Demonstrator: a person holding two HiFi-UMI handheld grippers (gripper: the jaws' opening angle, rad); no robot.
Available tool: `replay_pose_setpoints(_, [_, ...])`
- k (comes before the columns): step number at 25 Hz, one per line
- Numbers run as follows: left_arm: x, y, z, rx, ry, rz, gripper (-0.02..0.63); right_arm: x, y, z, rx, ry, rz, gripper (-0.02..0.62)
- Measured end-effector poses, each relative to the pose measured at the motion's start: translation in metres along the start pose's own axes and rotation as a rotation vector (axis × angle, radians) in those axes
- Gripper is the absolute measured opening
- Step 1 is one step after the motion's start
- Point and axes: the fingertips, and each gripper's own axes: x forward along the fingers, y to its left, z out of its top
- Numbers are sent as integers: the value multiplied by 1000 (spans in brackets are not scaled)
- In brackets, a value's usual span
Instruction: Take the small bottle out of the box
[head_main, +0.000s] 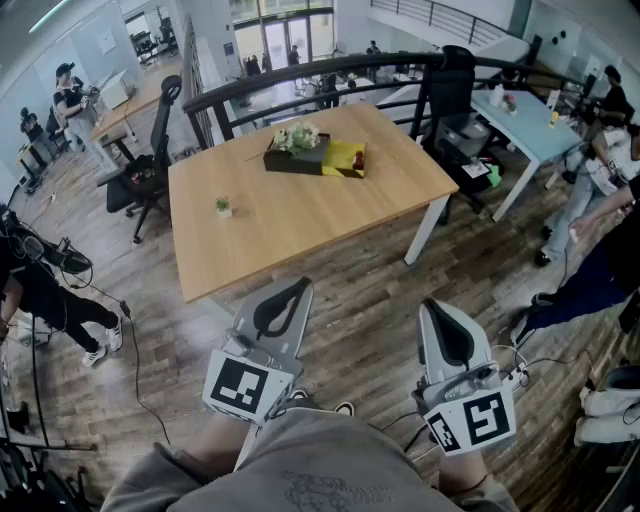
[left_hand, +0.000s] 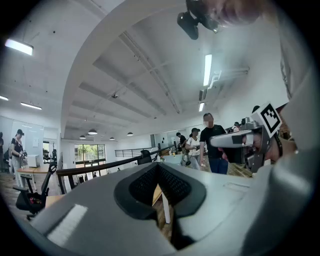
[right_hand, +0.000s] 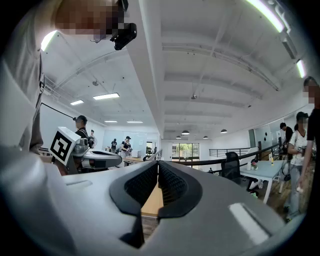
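On the far side of the wooden table (head_main: 300, 215) lies a dark box (head_main: 290, 160) with a white-green bunch of flowers in it. A yellow section (head_main: 344, 158) beside it holds a small red item (head_main: 358, 160); whether that is the bottle I cannot tell. Both grippers are held close to my body, well short of the table. My left gripper (head_main: 300, 283) (left_hand: 159, 167) is shut with nothing between its pads. My right gripper (head_main: 432, 303) (right_hand: 158, 165) is shut and empty too.
A tiny potted plant (head_main: 223, 207) stands on the table's near left. A black office chair (head_main: 145, 170) sits to the table's left, a black railing (head_main: 320, 70) runs behind it, and a light blue table (head_main: 525, 120) stands at the right. People stand at both sides of the room.
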Motion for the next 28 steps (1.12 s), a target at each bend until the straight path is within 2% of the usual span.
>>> replay_pose_setpoints(13, [-15, -11, -3, -19, 11, 12, 1, -12, 6, -9, 26, 15, 14, 14])
replay_pose_setpoints(17, [-15, -7, -8, -29, 22, 19, 1, -9, -1, -10, 41, -14, -29, 18])
replay_pose_setpoints(20, [-11, 0, -13, -37, 30, 26, 2, 0, -7, -12, 50, -18, -41, 134])
replay_pose_setpoints(21, [-8, 2, -15, -42, 33, 27, 0, 4, -9, -14, 51, -12, -39, 147])
replay_pose_setpoints(28, [27, 23, -32, -62, 45, 9, 2, 39, -27, -29, 55, 23, -53, 147])
